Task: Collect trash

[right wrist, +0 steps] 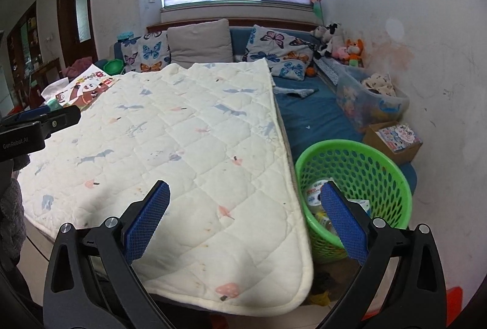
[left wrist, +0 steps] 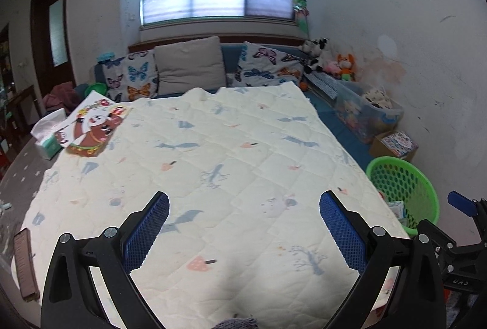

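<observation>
Two grippers, left (left wrist: 244,233) and right (right wrist: 245,222), wide open, empty | green perforated plastic basket (right wrist: 392,176) right-ahead holds light crushable wrappers (right wrist: 315,195) | pinch edges gently.

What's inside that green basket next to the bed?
The green basket holds some wrappers and packets, one round with red print. The right gripper's finger and the basket wall hide whatever lies deeper.

- Left gripper (left wrist: 244,202): jaws spread wide, nothing between the blue pads, held level above the near edge.
- Right gripper (right wrist: 245,192): jaws likewise wide apart, empty, alongside.
</observation>
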A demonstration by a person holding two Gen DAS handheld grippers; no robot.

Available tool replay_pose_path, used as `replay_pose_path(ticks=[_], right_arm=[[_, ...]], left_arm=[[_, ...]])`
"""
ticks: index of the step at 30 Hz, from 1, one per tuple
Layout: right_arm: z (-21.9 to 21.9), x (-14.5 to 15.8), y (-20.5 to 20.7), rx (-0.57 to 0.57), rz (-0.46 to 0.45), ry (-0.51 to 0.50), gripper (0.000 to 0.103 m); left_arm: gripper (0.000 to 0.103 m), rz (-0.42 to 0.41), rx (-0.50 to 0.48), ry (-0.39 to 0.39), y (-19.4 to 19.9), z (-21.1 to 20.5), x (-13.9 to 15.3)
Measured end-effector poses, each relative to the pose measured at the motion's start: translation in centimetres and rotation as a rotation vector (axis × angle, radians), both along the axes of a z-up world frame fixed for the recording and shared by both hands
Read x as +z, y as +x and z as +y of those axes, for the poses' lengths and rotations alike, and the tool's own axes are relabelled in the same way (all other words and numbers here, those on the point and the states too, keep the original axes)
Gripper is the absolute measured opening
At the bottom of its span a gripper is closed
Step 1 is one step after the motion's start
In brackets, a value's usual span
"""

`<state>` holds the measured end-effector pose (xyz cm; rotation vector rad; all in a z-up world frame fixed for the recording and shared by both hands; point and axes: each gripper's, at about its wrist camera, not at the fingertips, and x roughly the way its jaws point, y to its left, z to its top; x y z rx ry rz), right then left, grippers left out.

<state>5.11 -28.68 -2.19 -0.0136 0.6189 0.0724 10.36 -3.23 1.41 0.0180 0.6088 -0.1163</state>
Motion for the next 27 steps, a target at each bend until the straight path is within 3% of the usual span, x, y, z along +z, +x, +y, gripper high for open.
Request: replay_pose_path(ticks=[27], right_arm=[[1.7, 1.1, -0.7, 0.061, -0.045, 0.059, 0.099]], left_arm=[[0.096, -0.042, 0.090, 0.064, -3.1, 2.7, -0.5]])
